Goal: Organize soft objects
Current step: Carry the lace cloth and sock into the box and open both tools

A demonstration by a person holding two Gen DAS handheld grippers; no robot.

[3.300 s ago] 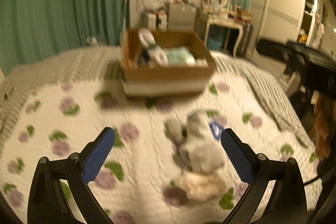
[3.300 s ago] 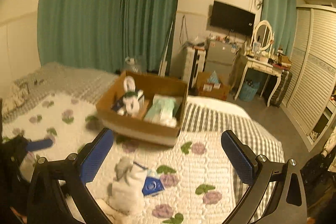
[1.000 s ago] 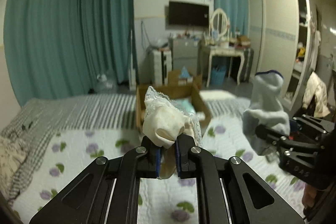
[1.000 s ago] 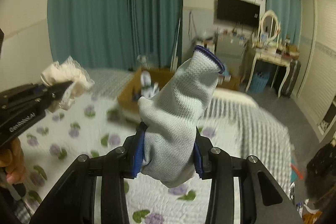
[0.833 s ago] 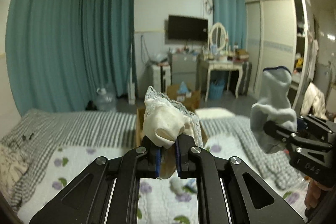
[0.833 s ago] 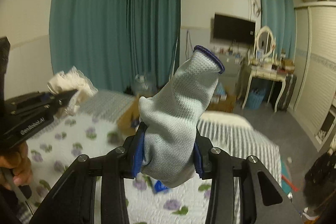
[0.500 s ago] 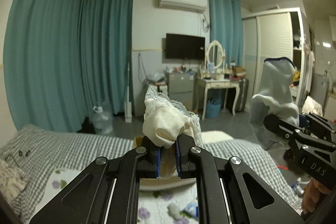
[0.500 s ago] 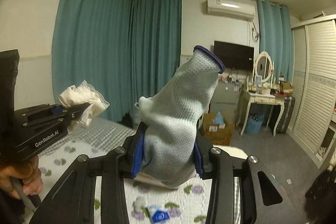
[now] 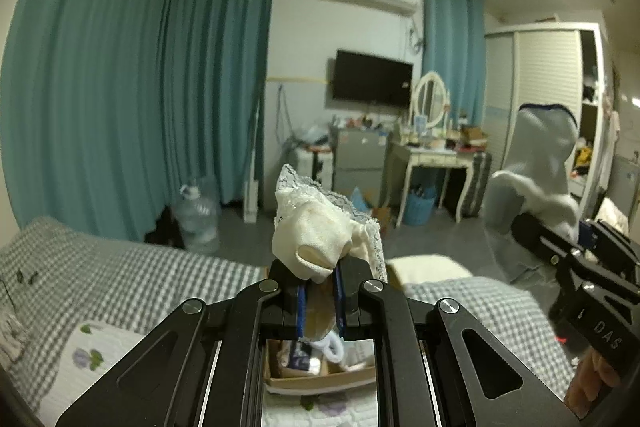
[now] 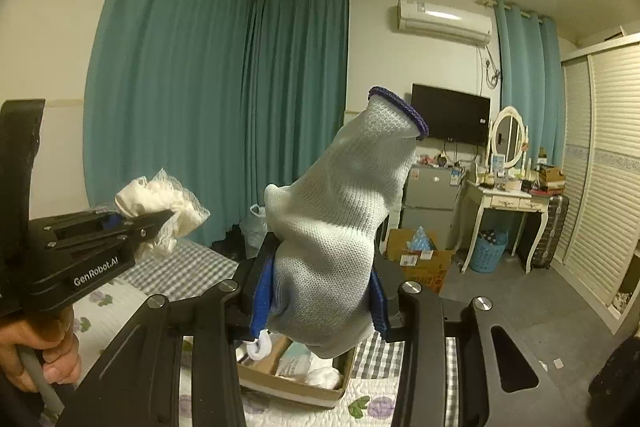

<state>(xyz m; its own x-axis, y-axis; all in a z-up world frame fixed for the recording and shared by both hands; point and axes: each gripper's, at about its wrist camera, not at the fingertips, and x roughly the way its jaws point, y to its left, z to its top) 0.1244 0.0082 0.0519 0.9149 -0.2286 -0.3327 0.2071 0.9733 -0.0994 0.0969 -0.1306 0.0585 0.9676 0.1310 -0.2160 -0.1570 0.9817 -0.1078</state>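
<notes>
My left gripper (image 9: 319, 301) is shut on a cream sock with a lace cuff (image 9: 316, 231) and holds it high above the bed; it also shows at the left of the right wrist view (image 10: 160, 215). My right gripper (image 10: 320, 301) is shut on a pale grey sock with a dark blue cuff (image 10: 344, 211), seen too at the right of the left wrist view (image 9: 536, 183). A cardboard box (image 10: 296, 389) with soft items inside sits on the bed below both grippers, also glimpsed between the left fingers (image 9: 320, 379).
The bed has a floral quilt (image 10: 104, 311) and a grey checked blanket (image 9: 120, 275). Beyond it are teal curtains (image 9: 120, 107), a water jug (image 9: 198, 215), a dressing table (image 9: 432, 163), a wardrobe (image 10: 600, 195) and a floor box (image 10: 416, 255).
Both grippers closed on the socks lying on the quilt and have lifted them high. Over the last second they kept rising and moved forward over the box.
</notes>
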